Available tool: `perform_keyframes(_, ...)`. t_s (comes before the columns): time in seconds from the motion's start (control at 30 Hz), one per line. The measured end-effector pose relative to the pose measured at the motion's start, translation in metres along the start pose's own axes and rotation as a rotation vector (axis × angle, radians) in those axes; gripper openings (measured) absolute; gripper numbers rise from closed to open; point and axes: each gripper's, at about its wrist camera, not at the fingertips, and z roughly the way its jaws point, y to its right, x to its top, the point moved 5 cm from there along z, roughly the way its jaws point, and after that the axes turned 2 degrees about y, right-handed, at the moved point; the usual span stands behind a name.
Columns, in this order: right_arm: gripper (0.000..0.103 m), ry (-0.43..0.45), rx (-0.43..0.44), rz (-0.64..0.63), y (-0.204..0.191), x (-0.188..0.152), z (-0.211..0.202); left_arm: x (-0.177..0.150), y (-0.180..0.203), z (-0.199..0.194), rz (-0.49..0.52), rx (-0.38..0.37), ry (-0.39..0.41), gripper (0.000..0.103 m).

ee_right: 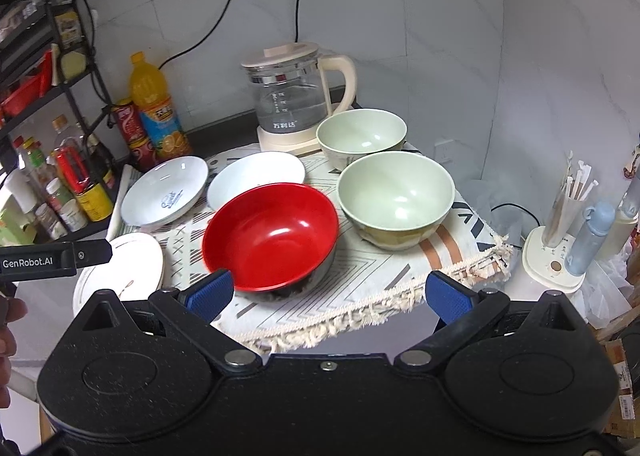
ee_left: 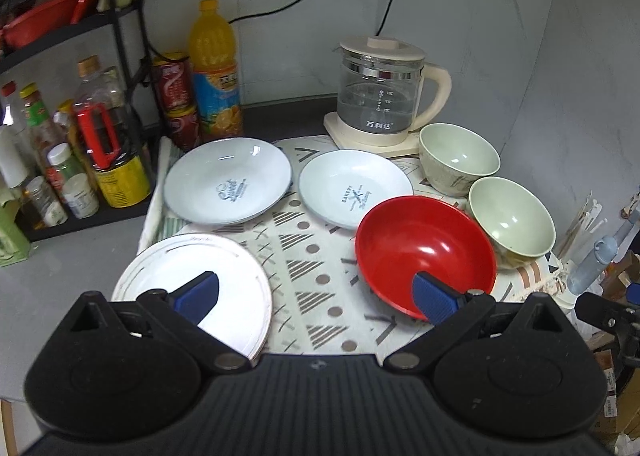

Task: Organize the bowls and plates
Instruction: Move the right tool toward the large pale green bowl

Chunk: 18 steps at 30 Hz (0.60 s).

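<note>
Left tongs: my left gripper (ee_left: 316,298) hangs above the near edge of the patterned cloth (ee_left: 316,252), jaws spread wide, gripping nothing.
Right tongs: my right gripper (ee_right: 330,296) is also wide open and empty, above the cloth's fringed near edge.
Red bowl: the red bowl (ee_left: 424,252) sits upright near the near right corner of the cloth; in the left view my right-hand pad overlaps its near rim, whether touching I cannot tell. In the right view it lies just beyond my left-hand pad.
Green bowls: one green bowl (ee_right: 394,198) stands just right of the red one at the cloth's right edge; a second green bowl (ee_right: 360,136) stands behind it, toward the far right corner.
Plates: a white plate (ee_left: 192,288) lies at the near left corner, under my left pad. A larger blue-rimmed dish (ee_left: 228,180) and a smaller dish (ee_left: 354,186) lie side by side along the far edge.
Kettle: a glass kettle (ee_left: 380,96) stands beyond the cloth's far edge.
</note>
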Motion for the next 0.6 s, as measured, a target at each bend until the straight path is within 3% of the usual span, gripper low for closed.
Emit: perform_keyframes(0.6,0.103,-0.048,-0.101,0.091,0.033,0.032,0.06,0.058,0.043,0.08,0.095,-0.078,-0.04,0.096)
